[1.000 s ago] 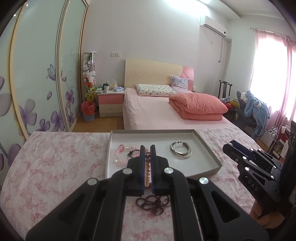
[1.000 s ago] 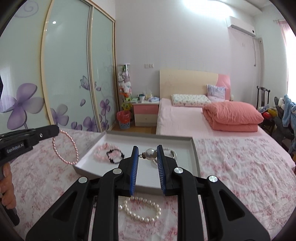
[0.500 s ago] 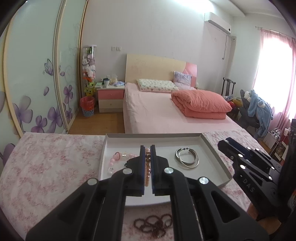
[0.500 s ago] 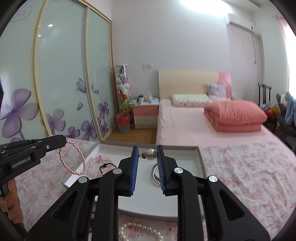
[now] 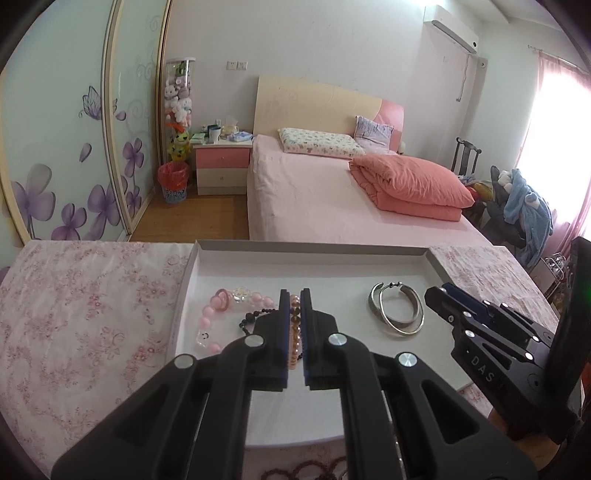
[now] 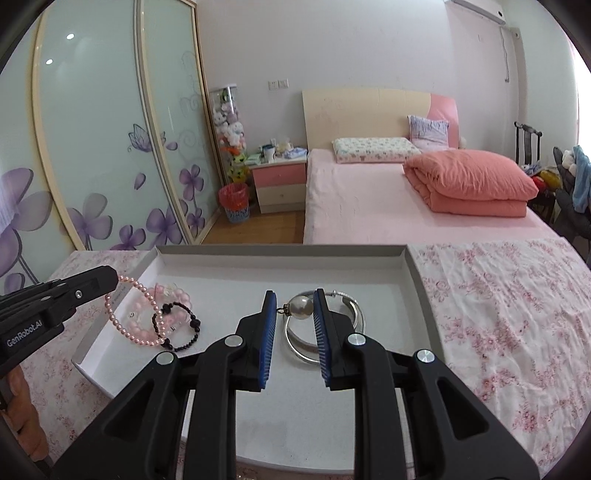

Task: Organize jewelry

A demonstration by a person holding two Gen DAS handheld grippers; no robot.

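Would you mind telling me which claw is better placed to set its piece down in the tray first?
Either could, but right looks readier: the right claw holds its pearl over bare tray floor beside the bangle. The left claw hangs its pink bracelet above beads already lying there.

Bedroom, bright daylight through pink curtains (image 5: 554, 110) at right. White walls, air conditioner (image 5: 452, 31) up high. Pink bed (image 5: 332, 199) with folded quilt (image 5: 410, 184), nightstand (image 5: 221, 166) beside it, wood floor (image 5: 192, 218), flowered wardrobe doors (image 5: 66, 129) at left.
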